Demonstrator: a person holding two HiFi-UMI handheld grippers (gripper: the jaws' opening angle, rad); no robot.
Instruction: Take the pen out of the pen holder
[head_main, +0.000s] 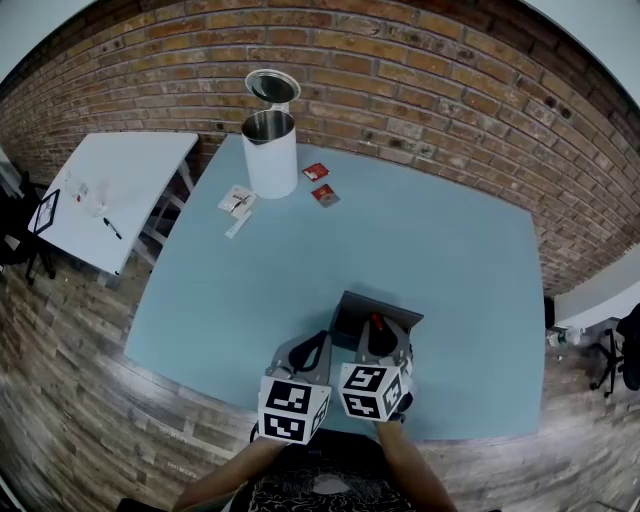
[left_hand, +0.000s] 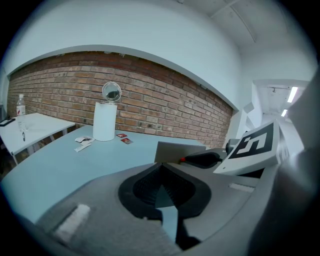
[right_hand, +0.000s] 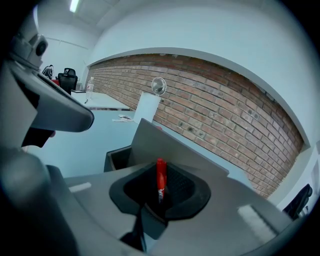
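Note:
A grey pen holder (head_main: 352, 312) stands near the front edge of the light blue table (head_main: 430, 250). A red pen (head_main: 378, 323) rises over the holder. In the right gripper view the red pen (right_hand: 161, 179) stands upright between the dark pads, and my right gripper (right_hand: 160, 194) is shut on it, with the holder (right_hand: 150, 142) just behind. My right gripper (head_main: 384, 345) sits at the holder's near side. Beside it, to the left, my left gripper (head_main: 312, 352) is shut on nothing. In the left gripper view, my left gripper (left_hand: 162, 192) points past the holder (left_hand: 175, 149).
A white cylindrical bin (head_main: 270, 150) with its lid up stands at the table's far left. Two red packets (head_main: 320, 185) and white paper slips (head_main: 237, 205) lie near it. A white side table (head_main: 110, 195) is to the left, a brick wall (head_main: 420, 70) behind.

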